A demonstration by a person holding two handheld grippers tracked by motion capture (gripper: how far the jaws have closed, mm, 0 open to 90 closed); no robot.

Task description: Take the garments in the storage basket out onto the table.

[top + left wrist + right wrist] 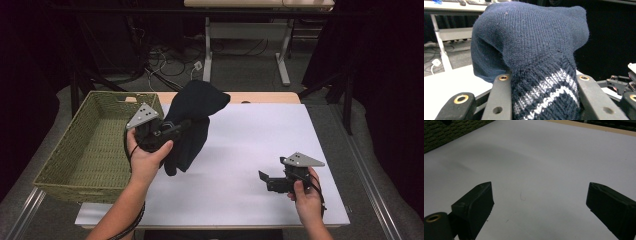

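Clamped between the left gripper (544,105) jaws, soft navy sock (531,50) droops limp; the striped cuff grips best. Right gripper (540,202) stands open, empty.

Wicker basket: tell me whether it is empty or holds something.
Empty. The high view shows the wicker basket with a bare woven floor; the navy sock hangs outside it, clamped in the left gripper.

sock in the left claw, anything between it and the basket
Nothing visible. The sock hangs clamped in the left claw just right of the basket; only the basket's near wall lies between, and the inside looks bare.
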